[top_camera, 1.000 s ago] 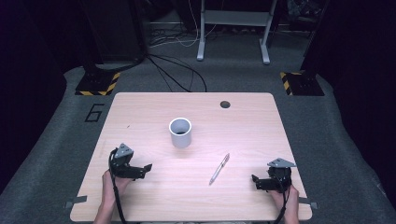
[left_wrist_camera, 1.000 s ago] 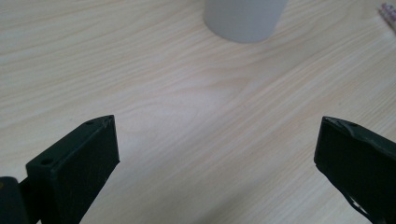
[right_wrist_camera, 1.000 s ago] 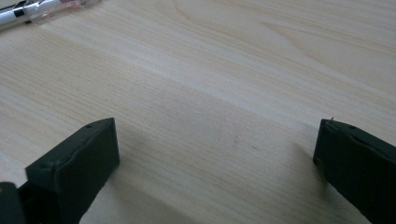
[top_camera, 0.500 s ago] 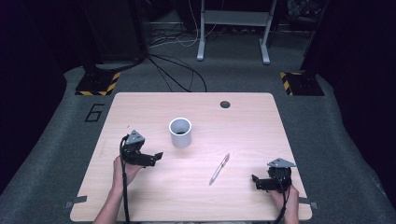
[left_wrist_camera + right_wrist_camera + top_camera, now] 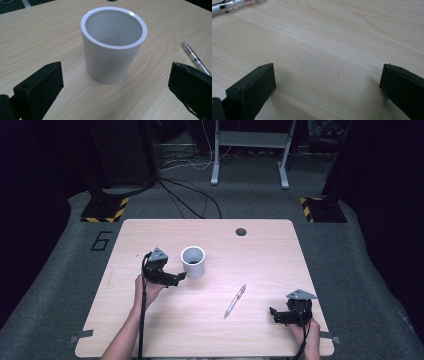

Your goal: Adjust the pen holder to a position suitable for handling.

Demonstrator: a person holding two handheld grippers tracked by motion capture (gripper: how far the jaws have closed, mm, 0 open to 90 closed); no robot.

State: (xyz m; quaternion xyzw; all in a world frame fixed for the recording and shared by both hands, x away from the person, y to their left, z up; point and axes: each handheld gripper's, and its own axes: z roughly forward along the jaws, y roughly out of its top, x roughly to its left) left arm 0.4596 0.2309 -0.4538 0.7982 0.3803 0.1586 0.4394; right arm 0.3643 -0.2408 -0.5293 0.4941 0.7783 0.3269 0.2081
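Observation:
A white cylindrical cup (image 5: 193, 262) stands upright near the middle of the wooden table (image 5: 260, 255); its inside looks empty in the left gripper view (image 5: 113, 45). My left gripper (image 5: 181, 276) is open just left of the cup, its jaws spread wider than the cup and short of touching it (image 5: 117, 97). A silver pen (image 5: 235, 301) lies flat right of the cup, also seen as the pen (image 5: 196, 60) and the pen (image 5: 237, 5). Low over bare wood at the table's front right, my right gripper (image 5: 272, 314) stands open with nothing between its jaws (image 5: 327, 95).
A dark round hole (image 5: 241, 231) marks the table's far side. Beyond the table lie floor cables (image 5: 190, 195), a metal stand's legs (image 5: 250, 155) and yellow-black striped bases (image 5: 105, 210). A "6" (image 5: 101, 240) is marked on the floor at left.
My left gripper has moved forward and to the right across the table, from the front left to just beside the cup. The right gripper, cup and pen have stayed put.

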